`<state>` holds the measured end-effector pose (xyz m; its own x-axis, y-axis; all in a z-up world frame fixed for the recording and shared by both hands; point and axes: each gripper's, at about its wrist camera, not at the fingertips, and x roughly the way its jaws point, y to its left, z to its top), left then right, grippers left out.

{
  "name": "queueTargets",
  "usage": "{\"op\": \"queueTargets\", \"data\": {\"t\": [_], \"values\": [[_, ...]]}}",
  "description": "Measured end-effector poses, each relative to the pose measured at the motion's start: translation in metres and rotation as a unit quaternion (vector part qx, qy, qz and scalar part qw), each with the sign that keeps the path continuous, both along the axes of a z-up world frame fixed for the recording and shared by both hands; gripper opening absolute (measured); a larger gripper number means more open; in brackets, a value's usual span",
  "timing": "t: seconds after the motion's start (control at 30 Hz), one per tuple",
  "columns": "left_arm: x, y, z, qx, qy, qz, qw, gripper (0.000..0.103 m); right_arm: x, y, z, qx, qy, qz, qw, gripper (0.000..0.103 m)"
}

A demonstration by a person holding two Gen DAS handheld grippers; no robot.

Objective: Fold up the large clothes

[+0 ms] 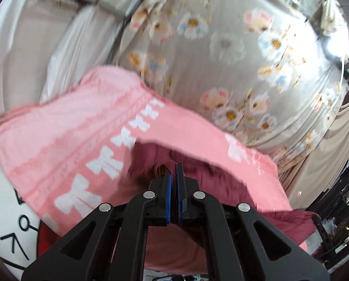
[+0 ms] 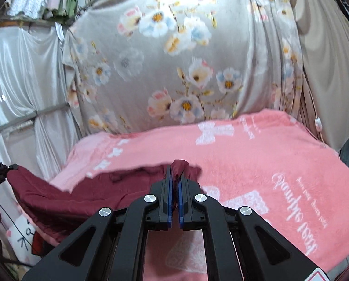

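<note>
Tools both clamped on maroon garment (image 2: 64, 199): left tool (image 1: 173, 172) at frame centre, right tool (image 2: 175, 175) pinching a bunched edge, above pink blanket (image 2: 279, 164); floral curtain (image 2: 174, 58) behind.

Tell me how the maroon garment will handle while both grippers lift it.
Likely floppy: the maroon garment sags between the right gripper and left gripper. Probably light, since small pinched bunches carry it. It may drag on the fuzzy pink blanket.

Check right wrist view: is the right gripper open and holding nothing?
No, the right gripper is shut, pinching a bunched fold of the maroon garment above the pink blanket.
</note>
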<state>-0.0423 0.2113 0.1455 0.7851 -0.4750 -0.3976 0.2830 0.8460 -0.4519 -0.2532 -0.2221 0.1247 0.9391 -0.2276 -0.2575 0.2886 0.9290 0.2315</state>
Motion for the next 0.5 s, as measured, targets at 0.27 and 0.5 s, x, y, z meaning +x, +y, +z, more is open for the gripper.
{"op": "queueTargets", "data": {"t": [0.27, 0.5], "values": [[0.066, -0.034, 0.013, 0.041, -0.007, 0.026, 0.9988, 0.003, 0.074, -0.026, 0.015, 0.004, -0.014, 0.003, 1.000, 0.003], [0.150, -0.067, -0.018, 0.123, 0.015, 0.075, 0.9895, 0.003, 0.164, -0.065, -0.010, 0.027, 0.031, -0.020, 0.999, 0.003]]}}
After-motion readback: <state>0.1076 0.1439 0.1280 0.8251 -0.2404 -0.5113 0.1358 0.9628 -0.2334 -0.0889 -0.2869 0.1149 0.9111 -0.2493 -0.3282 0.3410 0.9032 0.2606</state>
